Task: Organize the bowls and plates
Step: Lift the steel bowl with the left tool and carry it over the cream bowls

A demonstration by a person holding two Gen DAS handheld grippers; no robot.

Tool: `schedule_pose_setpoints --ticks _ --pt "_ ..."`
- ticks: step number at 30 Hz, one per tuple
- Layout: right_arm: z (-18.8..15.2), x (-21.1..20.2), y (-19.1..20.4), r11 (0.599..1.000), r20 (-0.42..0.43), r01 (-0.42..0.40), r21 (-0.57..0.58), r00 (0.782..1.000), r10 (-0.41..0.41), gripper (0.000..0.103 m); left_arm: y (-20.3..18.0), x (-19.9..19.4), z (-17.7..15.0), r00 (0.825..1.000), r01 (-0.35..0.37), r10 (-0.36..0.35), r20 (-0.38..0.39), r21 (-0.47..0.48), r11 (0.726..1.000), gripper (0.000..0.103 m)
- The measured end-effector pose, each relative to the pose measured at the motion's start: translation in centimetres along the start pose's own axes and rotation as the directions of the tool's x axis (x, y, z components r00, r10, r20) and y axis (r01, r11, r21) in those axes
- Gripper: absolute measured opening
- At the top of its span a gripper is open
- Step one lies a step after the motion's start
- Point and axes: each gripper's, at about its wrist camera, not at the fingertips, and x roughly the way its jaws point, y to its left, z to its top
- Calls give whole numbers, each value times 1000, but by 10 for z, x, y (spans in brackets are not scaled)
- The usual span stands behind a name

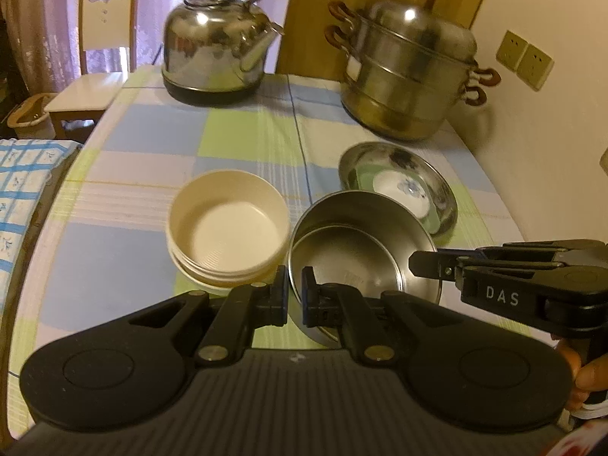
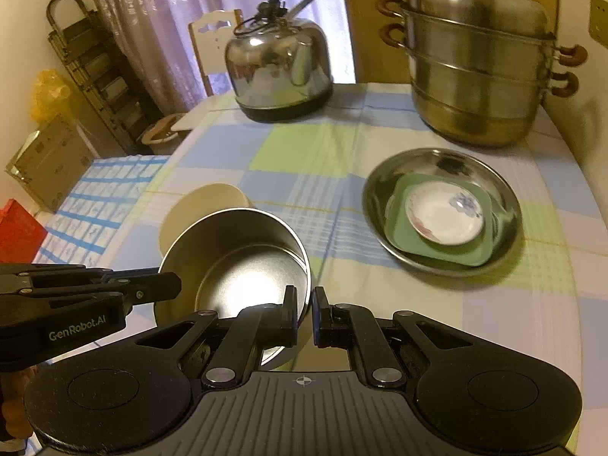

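Note:
A deep steel bowl (image 1: 353, 258) (image 2: 243, 266) is held between both grippers, just above the checked tablecloth. My left gripper (image 1: 293, 298) (image 2: 174, 285) is shut on its left rim, and my right gripper (image 2: 305, 313) (image 1: 412, 264) is shut on the opposite rim. Stacked cream bowls (image 1: 228, 228) (image 2: 205, 205) stand right beside the steel bowl on its left. Farther right, a shallow steel dish (image 1: 437, 174) (image 2: 440, 159) holds a green square plate (image 2: 475, 254) with a small white flowered saucer (image 2: 444, 216) on top.
A steel kettle (image 1: 216, 45) (image 2: 281, 60) and a tiered steamer pot (image 1: 406, 72) (image 2: 478, 76) stand at the table's far side. The wall runs close along the right. A blue checked cloth (image 1: 22, 190) and a white chair (image 1: 102, 38) are off the left edge.

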Motion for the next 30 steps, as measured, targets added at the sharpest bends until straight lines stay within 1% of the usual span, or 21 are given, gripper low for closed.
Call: schedule_pose_setpoints --ticks 9,15,21,30 --pt "23 14 23 999 5 -41 -25 999 41 8 24 -10 15 998 -42 43 37 -20 999 6" --pt "42 31 36 997 3 -67 -36 998 67 8 43 -8 29 996 -68 70 48 -43 997 6" --pt "56 50 45 996 -3 -74 -41 997 74 8 60 1 41 996 -82 84 42 -59 995 6" --pt "65 75 47 998 -30 -66 -24 997 65 8 74 20 50 996 -82 83 16 -70 994 6"
